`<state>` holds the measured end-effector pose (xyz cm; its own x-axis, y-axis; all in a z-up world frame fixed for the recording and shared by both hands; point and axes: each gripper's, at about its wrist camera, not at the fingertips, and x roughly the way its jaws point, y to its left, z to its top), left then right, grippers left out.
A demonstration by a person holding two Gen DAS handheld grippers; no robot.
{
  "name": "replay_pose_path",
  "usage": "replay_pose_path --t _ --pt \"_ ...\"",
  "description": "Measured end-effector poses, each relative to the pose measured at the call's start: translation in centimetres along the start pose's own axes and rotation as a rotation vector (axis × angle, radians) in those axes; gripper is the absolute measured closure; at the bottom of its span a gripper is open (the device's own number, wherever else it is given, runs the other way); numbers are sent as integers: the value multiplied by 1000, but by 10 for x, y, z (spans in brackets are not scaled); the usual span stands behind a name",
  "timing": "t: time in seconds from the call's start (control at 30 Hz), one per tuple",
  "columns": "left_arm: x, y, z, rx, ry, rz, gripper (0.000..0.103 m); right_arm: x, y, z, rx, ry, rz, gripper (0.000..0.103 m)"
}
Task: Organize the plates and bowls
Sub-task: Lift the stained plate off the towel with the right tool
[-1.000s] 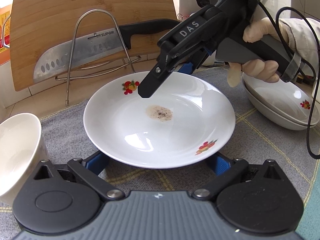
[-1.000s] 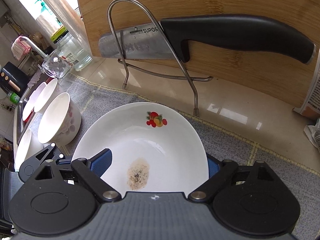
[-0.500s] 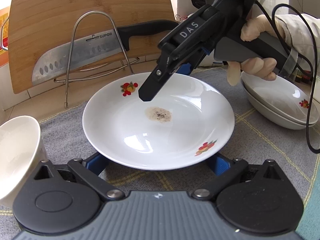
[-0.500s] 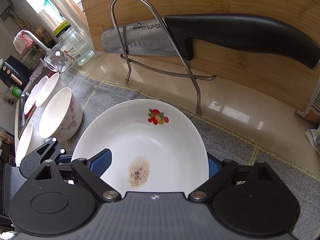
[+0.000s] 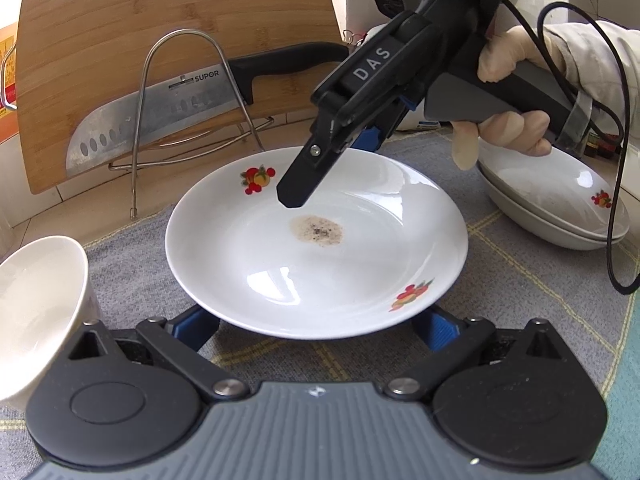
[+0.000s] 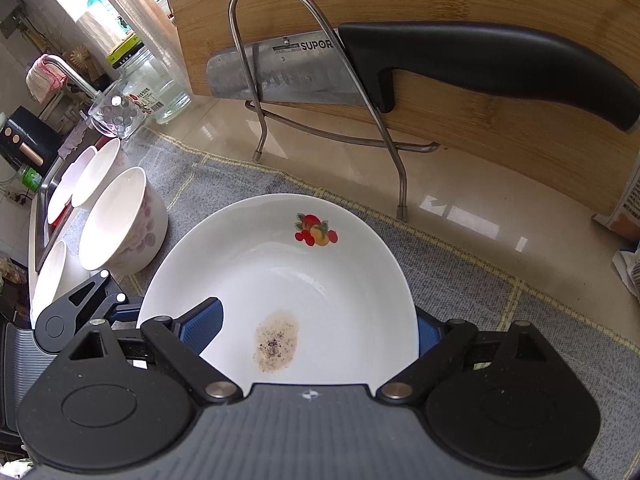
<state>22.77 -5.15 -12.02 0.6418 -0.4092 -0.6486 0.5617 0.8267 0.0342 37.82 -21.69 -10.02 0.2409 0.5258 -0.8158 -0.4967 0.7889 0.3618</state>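
A white plate [image 5: 280, 272] with fruit decals and a brown stain in its middle lies on the grey mat [image 5: 520, 300]. My left gripper [image 5: 316, 332] is open, its blue-padded fingers [image 5: 196, 326] spread wide and tucked under the plate's near rim. My right gripper [image 5: 334, 164], held by a gloved hand [image 5: 504, 120], is open across the far rim: one finger hovers over the plate's inside, the other sits behind the rim. In the right wrist view the plate [image 6: 320, 280] fills the space between the right gripper's [image 6: 316, 328] pads, which do not press on it.
A white bowl [image 5: 36, 312] stands close by on the left, with more bowls [image 6: 120, 220] beyond it by the sink edge. Stacked plates [image 5: 560, 208] sit at the right. A knife [image 5: 160, 120] on a wire rack [image 5: 184, 40] leans against a bamboo board [image 5: 160, 8] behind.
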Motion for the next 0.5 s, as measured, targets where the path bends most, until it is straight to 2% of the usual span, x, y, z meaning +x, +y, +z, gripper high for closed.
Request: replay_pose_path --t 0.5 --pt "-19 -5 -3 49 22 -23 2 -18 17 -19 22 -5 15 6"
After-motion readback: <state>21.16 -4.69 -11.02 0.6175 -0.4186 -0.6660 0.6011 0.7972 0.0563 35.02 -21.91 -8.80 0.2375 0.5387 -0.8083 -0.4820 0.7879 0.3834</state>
